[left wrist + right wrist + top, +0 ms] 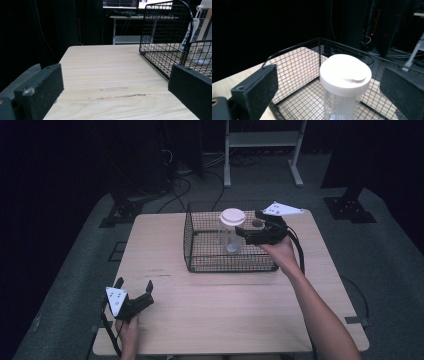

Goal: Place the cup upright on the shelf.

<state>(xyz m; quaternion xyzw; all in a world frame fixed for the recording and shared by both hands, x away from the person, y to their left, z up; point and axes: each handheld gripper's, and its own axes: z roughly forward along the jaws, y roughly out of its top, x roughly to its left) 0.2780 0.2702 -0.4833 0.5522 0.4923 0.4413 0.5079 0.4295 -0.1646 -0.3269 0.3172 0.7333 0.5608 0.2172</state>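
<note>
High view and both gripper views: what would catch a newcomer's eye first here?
A clear jar with a white lid stands upright inside a black wire basket at the far middle of the wooden table. The right tool hovers open beside the jar, and the left tool waits open near the table's near left corner.

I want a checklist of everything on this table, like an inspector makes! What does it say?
Surface: pale wooden table, a few scuff marks near the left gripper.
Job's things: clear jar with a white lid, upright inside the black wire basket.
Clutter: nothing seen on the table.
Grippers: right gripper open, held beside the jar over the basket; left gripper open, holding nothing, low at the table's near left corner.
Cables: black cable trailing from the right gripper; more cables on the floor behind the table.
Surroundings: dark room, grey floor, white frame legs beyond the table.
</note>
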